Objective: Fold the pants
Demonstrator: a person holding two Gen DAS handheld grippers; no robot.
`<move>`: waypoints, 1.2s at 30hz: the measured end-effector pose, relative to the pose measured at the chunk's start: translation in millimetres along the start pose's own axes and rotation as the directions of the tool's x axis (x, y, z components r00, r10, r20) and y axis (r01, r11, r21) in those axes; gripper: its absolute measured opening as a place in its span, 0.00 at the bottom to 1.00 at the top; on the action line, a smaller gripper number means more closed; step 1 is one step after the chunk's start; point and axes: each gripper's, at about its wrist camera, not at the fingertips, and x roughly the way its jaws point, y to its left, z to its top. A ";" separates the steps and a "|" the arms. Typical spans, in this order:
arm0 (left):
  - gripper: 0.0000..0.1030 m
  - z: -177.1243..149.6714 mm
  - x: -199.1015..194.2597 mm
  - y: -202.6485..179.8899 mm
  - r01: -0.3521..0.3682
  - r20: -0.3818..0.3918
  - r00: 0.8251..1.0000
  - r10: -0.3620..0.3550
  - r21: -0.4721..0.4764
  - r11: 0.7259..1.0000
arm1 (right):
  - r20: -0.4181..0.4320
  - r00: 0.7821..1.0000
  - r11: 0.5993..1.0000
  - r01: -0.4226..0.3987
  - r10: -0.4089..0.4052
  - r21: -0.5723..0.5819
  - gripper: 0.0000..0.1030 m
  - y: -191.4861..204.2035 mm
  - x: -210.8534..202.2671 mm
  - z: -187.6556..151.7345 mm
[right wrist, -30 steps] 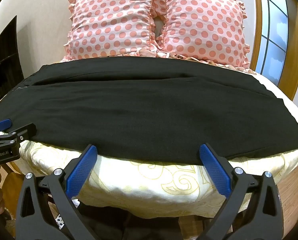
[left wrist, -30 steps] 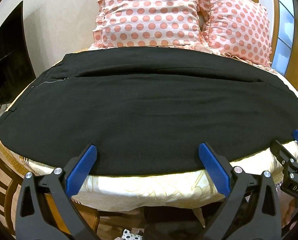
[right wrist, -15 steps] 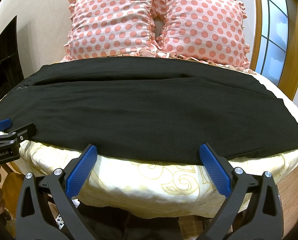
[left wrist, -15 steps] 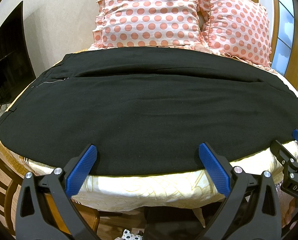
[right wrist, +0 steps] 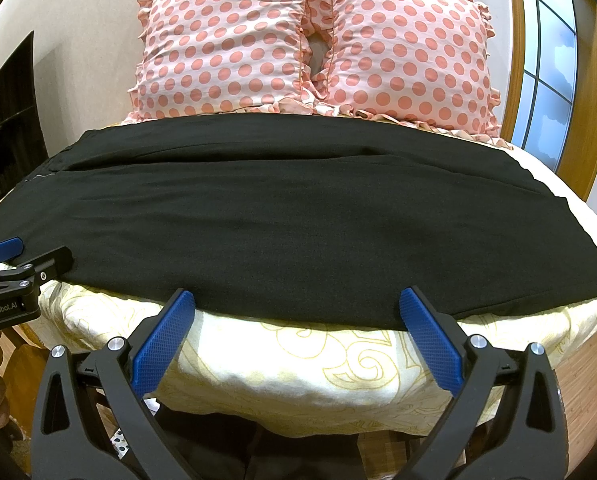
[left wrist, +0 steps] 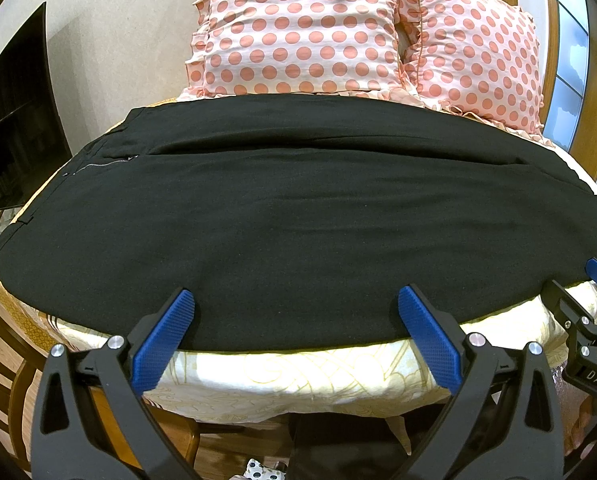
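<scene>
A: Two claws, both wide apart, nothing held. Left claw (left wrist: 296,304) low at 6 o'clock, just at the near edge of the black pants (left wrist: 298,216). Right claw (right wrist: 296,304) low at 6 o'clock too, tips near the same edge.

B: And the pants?

A: Spread flat across the bed (right wrist: 298,360), side to side. Waist and a little zipper (left wrist: 102,165) out at 9 o'clock. Leg ends out at 3 o'clock. Two legs side by side, with a long line between them. Dark, smooth, hardly a wrinkle. Not folded yet, by the look of it.

B: Behind them?

A: Two spotty pink pillows (right wrist: 310,44) up at 12 o'clock, just past the far edge of the pants.

B: What could go wrong?

A: Could pinch the yellow sheet (left wrist: 298,372) along with the pants, since the edge lies right on it. Then up comes the sheet too. Could grab only the top layer, so the fold goes crooked. Could lift one side faster than the other and leave a twist. Could let the soft cloth slip out and bunch up.

B: Anything else?

A: Pants near the bed's front edge, so a hard tug toward 6 o'clock might drag them off.
</scene>
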 end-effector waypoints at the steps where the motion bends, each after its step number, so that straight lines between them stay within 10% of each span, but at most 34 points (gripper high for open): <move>1: 0.98 0.0 0.0 0.0 0.000 0.000 1.000 0.000 0.000 1.000 | 0.000 1.000 1.000 0.000 0.000 0.000 0.99 0.1 0.0 -0.1; 36: 0.98 0.0 -0.1 0.0 0.000 0.002 1.000 0.000 0.000 1.000 | 0.003 1.000 1.000 -0.001 0.001 0.002 0.99 1.0 2.0 -3.9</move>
